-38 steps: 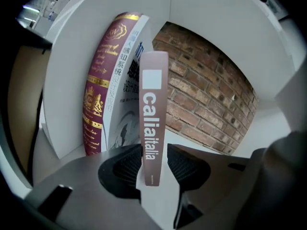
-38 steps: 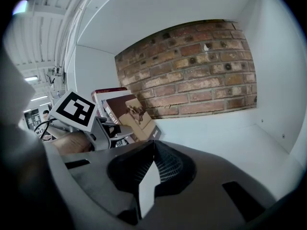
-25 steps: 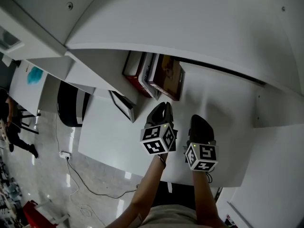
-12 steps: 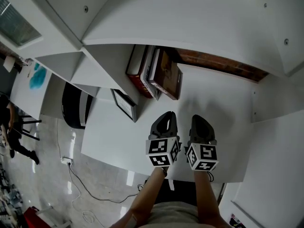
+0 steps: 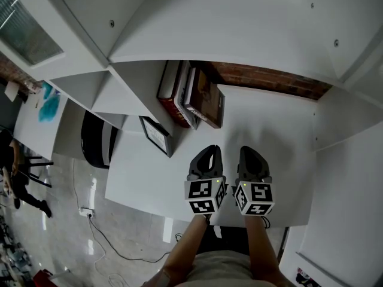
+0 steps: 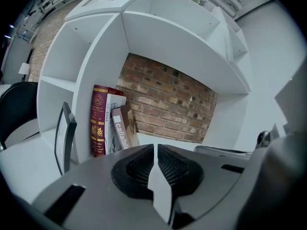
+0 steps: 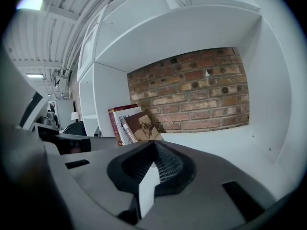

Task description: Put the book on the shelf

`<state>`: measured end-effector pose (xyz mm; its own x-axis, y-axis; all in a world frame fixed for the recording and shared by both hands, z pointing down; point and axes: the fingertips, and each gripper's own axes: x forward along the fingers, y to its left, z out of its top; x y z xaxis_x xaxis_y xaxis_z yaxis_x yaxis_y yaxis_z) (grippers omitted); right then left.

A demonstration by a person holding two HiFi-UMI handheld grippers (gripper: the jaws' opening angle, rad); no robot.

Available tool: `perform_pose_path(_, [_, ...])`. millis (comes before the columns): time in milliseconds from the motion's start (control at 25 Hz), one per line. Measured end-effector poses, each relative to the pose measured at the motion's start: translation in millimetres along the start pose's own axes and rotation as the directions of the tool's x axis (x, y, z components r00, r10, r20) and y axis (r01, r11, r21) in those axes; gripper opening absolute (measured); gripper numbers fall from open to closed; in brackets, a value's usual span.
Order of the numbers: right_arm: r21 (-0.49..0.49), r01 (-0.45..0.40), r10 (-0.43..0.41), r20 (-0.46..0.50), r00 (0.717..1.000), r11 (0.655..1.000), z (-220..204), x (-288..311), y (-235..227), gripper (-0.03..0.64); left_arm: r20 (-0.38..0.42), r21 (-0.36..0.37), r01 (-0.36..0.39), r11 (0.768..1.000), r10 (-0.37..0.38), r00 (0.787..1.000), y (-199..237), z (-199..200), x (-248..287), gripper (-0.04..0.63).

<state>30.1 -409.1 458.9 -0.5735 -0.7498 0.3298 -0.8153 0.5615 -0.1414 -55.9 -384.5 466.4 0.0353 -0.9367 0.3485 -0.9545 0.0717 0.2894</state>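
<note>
Three books stand at the left end of the white shelf (image 5: 269,124): a red one (image 5: 169,94), a white one (image 5: 187,91) and a brown book (image 5: 206,99) that leans on them. In the left gripper view the brown book (image 6: 127,126) is tilted against the white one. My left gripper (image 5: 209,151) is shut and empty, a short way in front of the books. My right gripper (image 5: 249,152) is beside it, also shut with nothing in it. Each gripper view shows its pads meeting: left gripper (image 6: 156,150), right gripper (image 7: 154,146).
A black-framed picture (image 5: 155,135) leans against the shelf's left divider (image 5: 119,97). Behind the shelf runs a brick wall (image 5: 269,79). A black chair (image 5: 94,139) stands at the left, and a cable (image 5: 114,238) lies on the floor below. A white side panel (image 5: 335,118) closes the right.
The left gripper has drawn back from the brown book toward the person and its jaws have shut. It now sits level with the right gripper. The books stay in place.
</note>
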Motion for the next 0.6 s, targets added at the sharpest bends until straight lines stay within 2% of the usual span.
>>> perform_pose_path(600, [0.002,0.003,-0.003,0.017,1.000,1.000,3.9,-12.0,0.6,0.017,-0.020,-0.015,0.012,1.000,-0.012,1.000,-11.9,-6.3,-3.8,0.035])
